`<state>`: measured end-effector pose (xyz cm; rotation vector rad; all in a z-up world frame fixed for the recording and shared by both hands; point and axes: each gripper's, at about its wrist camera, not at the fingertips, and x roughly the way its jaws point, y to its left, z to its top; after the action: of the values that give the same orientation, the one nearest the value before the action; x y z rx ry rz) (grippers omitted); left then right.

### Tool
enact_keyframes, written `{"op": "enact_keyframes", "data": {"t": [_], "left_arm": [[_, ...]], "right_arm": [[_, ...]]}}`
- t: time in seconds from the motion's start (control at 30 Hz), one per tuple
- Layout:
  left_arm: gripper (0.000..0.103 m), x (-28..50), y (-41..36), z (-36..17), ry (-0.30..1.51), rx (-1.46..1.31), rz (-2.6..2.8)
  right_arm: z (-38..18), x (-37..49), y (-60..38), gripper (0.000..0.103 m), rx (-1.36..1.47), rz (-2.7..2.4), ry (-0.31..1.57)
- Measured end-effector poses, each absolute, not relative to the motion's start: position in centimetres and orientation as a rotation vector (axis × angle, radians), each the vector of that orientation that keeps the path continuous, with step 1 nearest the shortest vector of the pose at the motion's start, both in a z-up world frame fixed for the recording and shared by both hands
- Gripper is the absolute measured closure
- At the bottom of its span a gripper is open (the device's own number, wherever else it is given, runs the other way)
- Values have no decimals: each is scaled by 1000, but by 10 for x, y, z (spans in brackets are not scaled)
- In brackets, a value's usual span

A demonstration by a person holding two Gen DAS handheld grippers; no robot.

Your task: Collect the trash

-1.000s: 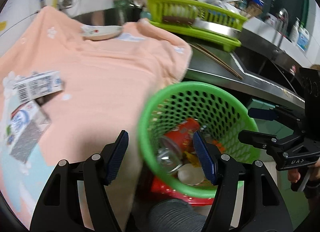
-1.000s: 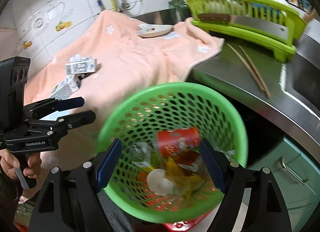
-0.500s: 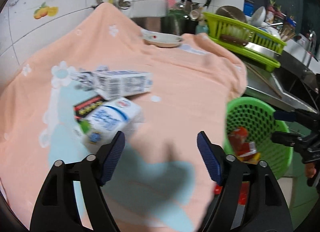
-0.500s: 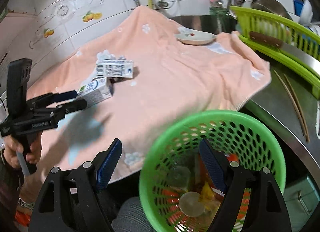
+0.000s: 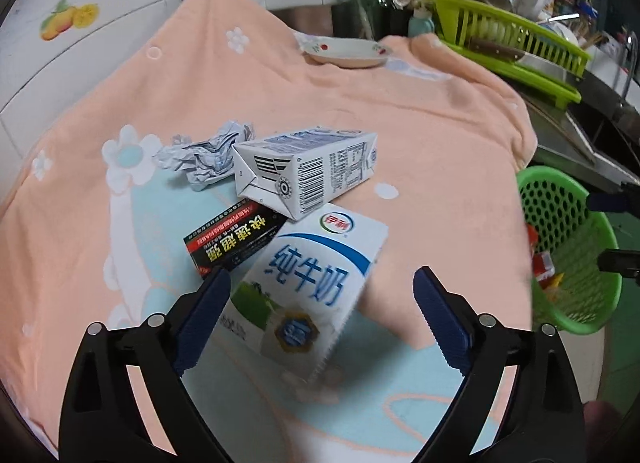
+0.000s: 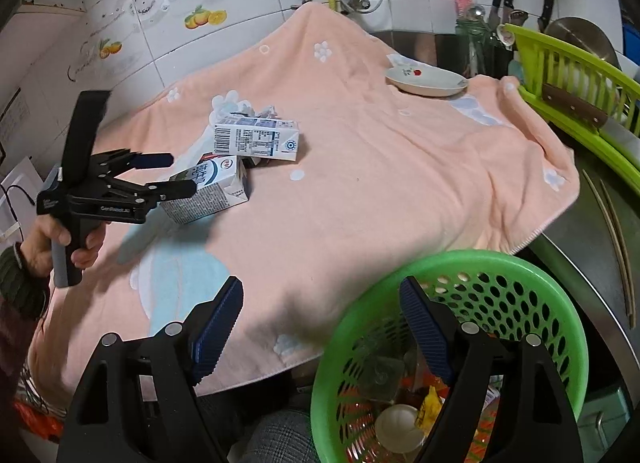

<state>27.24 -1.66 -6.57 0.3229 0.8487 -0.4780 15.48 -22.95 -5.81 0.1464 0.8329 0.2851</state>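
- Left hand-held gripper (image 5: 322, 319): ribbed blue pads opening around the glossy boxy milk carton (image 5: 308, 287), not pressing it; carton lies on plush peach towel (image 5: 420, 135)
- Right hand-held gripper (image 6: 320, 327): jaws apart, empty; perforated green plastic basket (image 6: 520, 275) near right

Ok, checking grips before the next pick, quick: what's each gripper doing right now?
Left gripper: jaws opening, holding nothing, blue-and-white milk carton between them.
Right gripper: open, empty, beside the green perforated plastic basket.

Milk carton (image 5: 312, 287) on towel (image 5: 420, 135), second carton (image 5: 312, 171) behind it, basket (image 6: 500, 275) right of towel
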Motion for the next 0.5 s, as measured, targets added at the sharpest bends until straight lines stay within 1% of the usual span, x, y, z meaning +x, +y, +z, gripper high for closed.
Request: {"op": "enact_keyframes", "data": {"t": [0.23,0.5], "left_arm": [[12,292,-18,-83,892,359,-503],[12,309,-19,-100,927,313,-527]], "right_arm": [[-66,170,-220,25,133,298,858],[-74,183,-211,25,119,310,880]]}}
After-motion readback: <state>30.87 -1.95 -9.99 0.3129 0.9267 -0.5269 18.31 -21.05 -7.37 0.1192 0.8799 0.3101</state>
